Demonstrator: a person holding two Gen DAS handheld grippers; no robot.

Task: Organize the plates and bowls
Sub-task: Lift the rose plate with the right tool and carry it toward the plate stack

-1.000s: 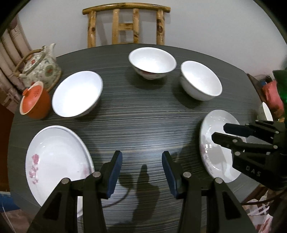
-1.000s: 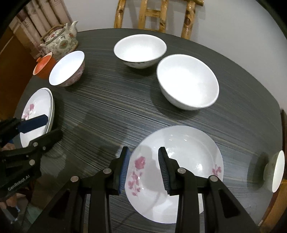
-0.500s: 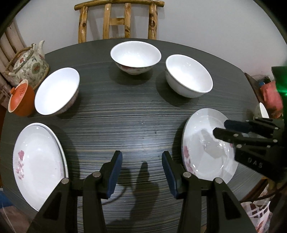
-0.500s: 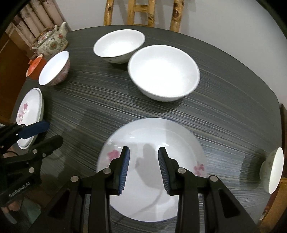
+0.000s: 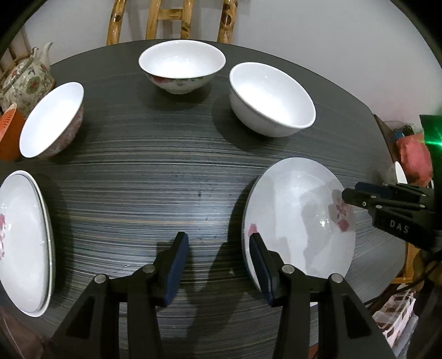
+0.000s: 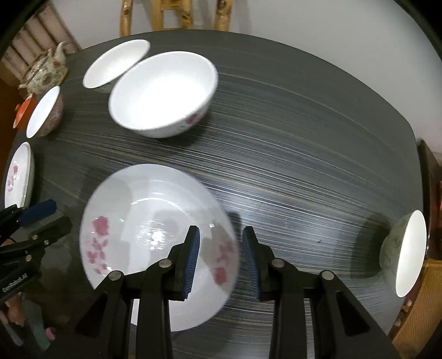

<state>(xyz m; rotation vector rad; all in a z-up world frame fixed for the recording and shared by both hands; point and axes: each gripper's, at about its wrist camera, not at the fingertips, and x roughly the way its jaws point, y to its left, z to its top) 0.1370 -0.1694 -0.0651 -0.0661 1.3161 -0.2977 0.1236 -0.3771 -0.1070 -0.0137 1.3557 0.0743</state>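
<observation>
**Right tongs straddle the plate's rim**

My right tongs (image 6: pixel 219 248) are spread, the near right rim of the flowered plate (image 6: pixel 143 221) between the blue pads; whether either pad touches I cannot tell. The plate lies at my near right on the dark table (image 6: pixel 304 154) and holds nothing. My left tongs (image 5: pixel 218 256) hang wide apart over bare tabletop just left of that plate, gripping nothing, the right pad close by its left rim.

Just behind the plate stands a big bowl (image 6: pixel 163 94), white inside, with nothing in it. Further back there is a second bowl (image 5: pixel 181 65), and at the left a pink bowl (image 5: pixel 51 120), both with only white interiors. A stack of plates (image 5: pixel 23 240) lies at the near left edge; I see two rims there. A small bowl (image 6: pixel 408 251) rests tilted at the far right edge.

Beyond the pink bowl stand a teapot (image 5: pixel 25 80) and an orange cup (image 5: pixel 8 132) at the table's left edge. A bamboo chair (image 5: pixel 171 22) stands behind the far side. The broad middle of the table between the stack and my plate is open room.
</observation>
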